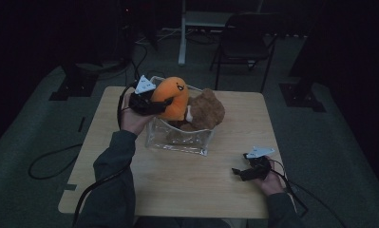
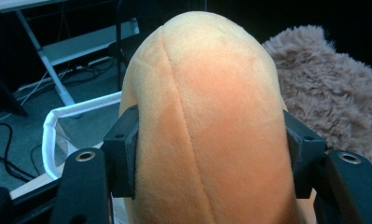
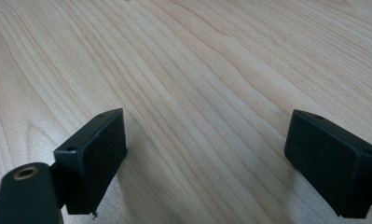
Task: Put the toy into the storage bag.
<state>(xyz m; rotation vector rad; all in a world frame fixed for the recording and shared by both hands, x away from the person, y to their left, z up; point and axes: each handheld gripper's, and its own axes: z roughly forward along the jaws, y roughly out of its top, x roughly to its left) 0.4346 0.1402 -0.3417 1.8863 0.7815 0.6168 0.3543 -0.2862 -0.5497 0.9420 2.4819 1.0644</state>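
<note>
Fingers of left gripper (image 2: pixel 207 158) pinch orange plush (image 2: pixel 207 116) — seemingly above bin (image 1: pixel 180 140).

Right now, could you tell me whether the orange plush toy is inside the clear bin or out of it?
Partly in: the orange plush toy stands upright, its top above the rim of the clear bin, clamped by the left gripper beside the brown plush toy.
</note>
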